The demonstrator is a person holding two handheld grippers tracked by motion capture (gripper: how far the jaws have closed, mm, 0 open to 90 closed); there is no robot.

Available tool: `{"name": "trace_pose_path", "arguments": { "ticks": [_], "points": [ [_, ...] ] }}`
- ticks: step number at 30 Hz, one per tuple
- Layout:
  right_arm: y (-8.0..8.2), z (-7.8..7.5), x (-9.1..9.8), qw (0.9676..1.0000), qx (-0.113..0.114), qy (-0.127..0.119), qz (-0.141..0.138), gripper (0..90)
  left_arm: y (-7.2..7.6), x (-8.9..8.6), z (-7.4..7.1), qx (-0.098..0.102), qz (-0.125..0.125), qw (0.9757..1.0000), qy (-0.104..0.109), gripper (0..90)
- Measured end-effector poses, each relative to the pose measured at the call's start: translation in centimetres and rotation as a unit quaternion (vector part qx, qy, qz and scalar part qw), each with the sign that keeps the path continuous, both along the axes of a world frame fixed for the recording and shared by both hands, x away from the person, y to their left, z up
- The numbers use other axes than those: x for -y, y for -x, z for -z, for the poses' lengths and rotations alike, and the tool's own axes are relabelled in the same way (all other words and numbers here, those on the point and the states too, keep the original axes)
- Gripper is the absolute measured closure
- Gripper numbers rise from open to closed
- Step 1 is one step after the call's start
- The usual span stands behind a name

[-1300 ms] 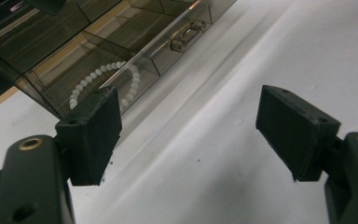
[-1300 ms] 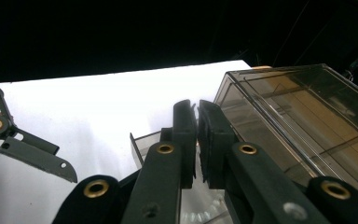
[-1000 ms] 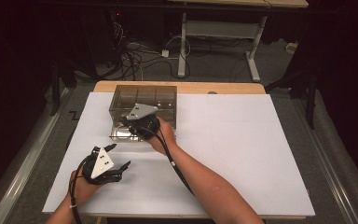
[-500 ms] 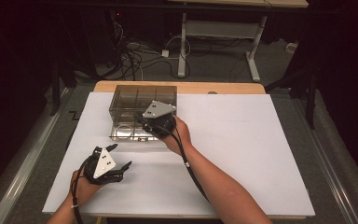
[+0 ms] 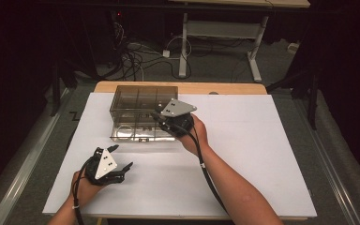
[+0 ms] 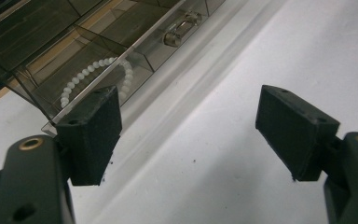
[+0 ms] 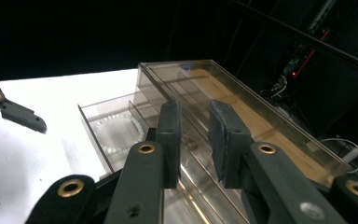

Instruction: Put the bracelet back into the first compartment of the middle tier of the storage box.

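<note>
Resting on a white sheet (image 5: 243, 154) that covers the table, one smoky clear plastic box (image 5: 143, 101) sits toward the far left, with its single drawer (image 5: 136, 131) pulled out toward the person. One bracelet of white beads (image 6: 98, 74) lies in the end compartment of that drawer, and a small metal handle (image 6: 179, 29) sits on the drawer front. The right gripper (image 5: 161, 123) hangs over the drawer's right part; its jaws have just been opening a little, standing a narrow gap apart with nothing between them and the box's front edge just beyond. The left gripper (image 5: 122, 157) rests on the sheet near the person, apart from the box, jaws spread wide and empty. Nothing lies between it and the drawer but bare sheet. Beyond the table, cables (image 5: 136, 51) tangle on the floor beside the legs of another desk (image 5: 215, 28)
</note>
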State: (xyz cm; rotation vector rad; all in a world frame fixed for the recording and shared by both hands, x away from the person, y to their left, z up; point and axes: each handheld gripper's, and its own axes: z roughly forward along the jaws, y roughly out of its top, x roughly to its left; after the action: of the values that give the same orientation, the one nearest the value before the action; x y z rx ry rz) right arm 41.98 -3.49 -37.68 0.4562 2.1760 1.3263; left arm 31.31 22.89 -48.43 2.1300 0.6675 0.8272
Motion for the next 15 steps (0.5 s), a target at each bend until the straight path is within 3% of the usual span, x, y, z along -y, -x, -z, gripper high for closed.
{"name": "trace_pose_path", "arguments": {
  "ticks": [7, 15],
  "points": [
    [-0.1, -0.4, 2.4, 0.9997, 0.008, 0.001, 0.021, 71.3, 0.0, 0.1, 0.0, -0.001, -0.002, 1.0, -0.002, 22.3],
    [0.2, -1.0, 5.1, 0.9982, 0.014, -0.006, 0.058, 58.6, -0.1, 0.3, 0.1, -0.003, -0.001, 1.0, -0.004, 22.3]
  ]
}}
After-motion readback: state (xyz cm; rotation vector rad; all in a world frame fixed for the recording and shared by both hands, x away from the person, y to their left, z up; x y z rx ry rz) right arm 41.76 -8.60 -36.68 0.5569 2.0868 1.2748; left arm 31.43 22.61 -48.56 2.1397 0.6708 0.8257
